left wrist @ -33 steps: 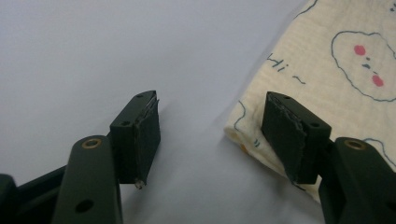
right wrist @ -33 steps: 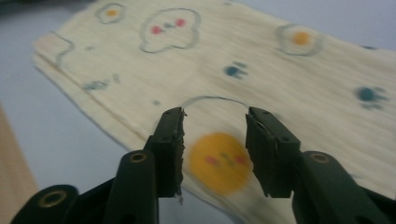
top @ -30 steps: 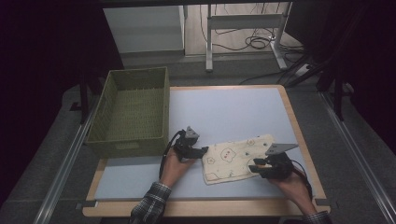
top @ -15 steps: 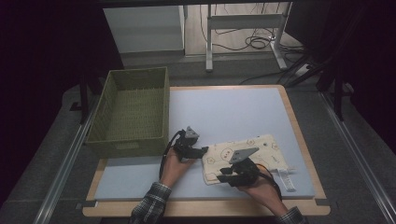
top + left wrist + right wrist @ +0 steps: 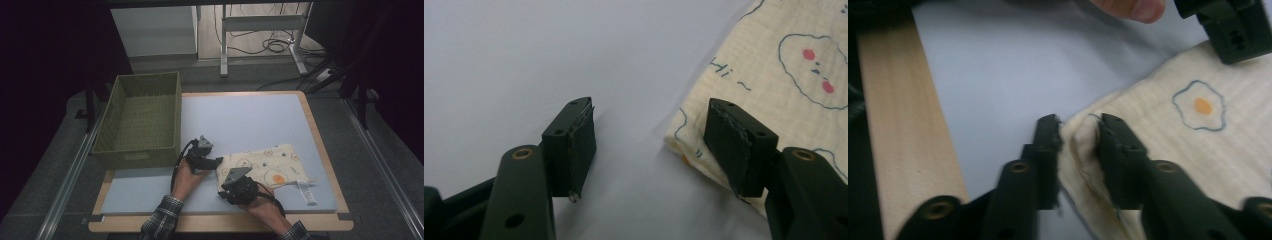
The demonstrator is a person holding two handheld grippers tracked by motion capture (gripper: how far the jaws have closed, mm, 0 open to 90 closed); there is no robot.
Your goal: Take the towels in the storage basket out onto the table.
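Note:
A cream cloth [image 5: 267, 164] printed with fried eggs and faces lies on the blue-grey mat [image 5: 240, 120]. My left gripper [image 5: 217, 161] stands open at the cloth's left corner. In the left gripper view [image 5: 649, 135] one jaw lies over the cloth's [image 5: 784, 65] edge and the other on bare mat. My right gripper [image 5: 225, 186] is at the near-left corner. In the right gripper view [image 5: 1079, 131] its jaws have just been closing and now pinch a raised fold of cloth [image 5: 1173, 135]. The left gripper [image 5: 1233, 30] shows at the upper right there.
A green woven basket [image 5: 135, 159] stands at the left of the table, just behind the left hand. A white strip [image 5: 306, 191] lies on the mat off the cloth's right end. The wooden table edge [image 5: 903, 125] runs close beside the right gripper.
The right hand has moved left from the cloth's right end to its near-left corner, and its jaws have come together on a fold. The left gripper has kept still.

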